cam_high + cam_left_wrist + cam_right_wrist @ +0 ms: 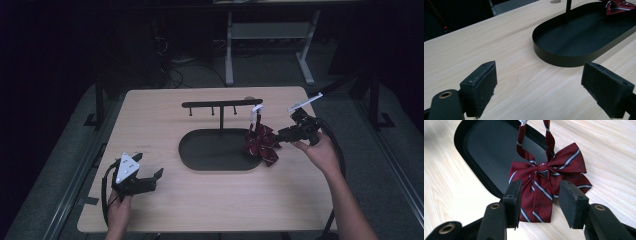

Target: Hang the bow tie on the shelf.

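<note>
Maroon striped bow tie [541,185] hangs by its strap from the black rack [222,104], lying over the oval tray's [200,150] right rim. Right gripper [540,202] jaws spread around its tail, not pinching. Left gripper [145,172] jaws spread, near the table's [150,115] front-left corner.
</note>
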{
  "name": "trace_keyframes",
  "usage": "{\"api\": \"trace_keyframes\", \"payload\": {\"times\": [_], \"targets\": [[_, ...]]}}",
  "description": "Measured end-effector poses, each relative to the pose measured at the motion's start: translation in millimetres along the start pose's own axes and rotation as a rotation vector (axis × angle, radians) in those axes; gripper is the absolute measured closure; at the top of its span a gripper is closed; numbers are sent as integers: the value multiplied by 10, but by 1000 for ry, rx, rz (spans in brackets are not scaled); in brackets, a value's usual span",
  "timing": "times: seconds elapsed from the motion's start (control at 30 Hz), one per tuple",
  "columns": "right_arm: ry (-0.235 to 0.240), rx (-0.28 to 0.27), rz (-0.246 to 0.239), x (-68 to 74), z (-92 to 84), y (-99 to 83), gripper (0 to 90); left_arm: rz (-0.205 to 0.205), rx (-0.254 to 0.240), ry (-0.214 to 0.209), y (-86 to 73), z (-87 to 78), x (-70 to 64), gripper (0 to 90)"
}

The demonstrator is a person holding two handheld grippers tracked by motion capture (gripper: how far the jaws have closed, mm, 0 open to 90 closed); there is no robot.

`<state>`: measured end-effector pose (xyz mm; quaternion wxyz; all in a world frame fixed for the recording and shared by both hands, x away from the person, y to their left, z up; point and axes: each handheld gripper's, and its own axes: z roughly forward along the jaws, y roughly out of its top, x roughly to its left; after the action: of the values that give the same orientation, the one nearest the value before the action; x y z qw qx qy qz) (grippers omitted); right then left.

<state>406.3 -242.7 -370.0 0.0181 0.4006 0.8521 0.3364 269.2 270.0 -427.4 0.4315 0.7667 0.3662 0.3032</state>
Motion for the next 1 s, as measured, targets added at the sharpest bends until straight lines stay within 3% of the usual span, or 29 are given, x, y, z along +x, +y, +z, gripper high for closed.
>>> {"api": "trace_keyframes", "payload": {"times": [0.27,0.47,1.0], "targets": [[19,17,15,-14,79,-102,523,-20,-1,-2,-3,8,-4,129],[14,10,3,15,69,-125,522,-24,-2,-5,0,6,-4,130],[19,14,24,10,94,-331,519,-21,0,-8,0,14,-4,129]]}}
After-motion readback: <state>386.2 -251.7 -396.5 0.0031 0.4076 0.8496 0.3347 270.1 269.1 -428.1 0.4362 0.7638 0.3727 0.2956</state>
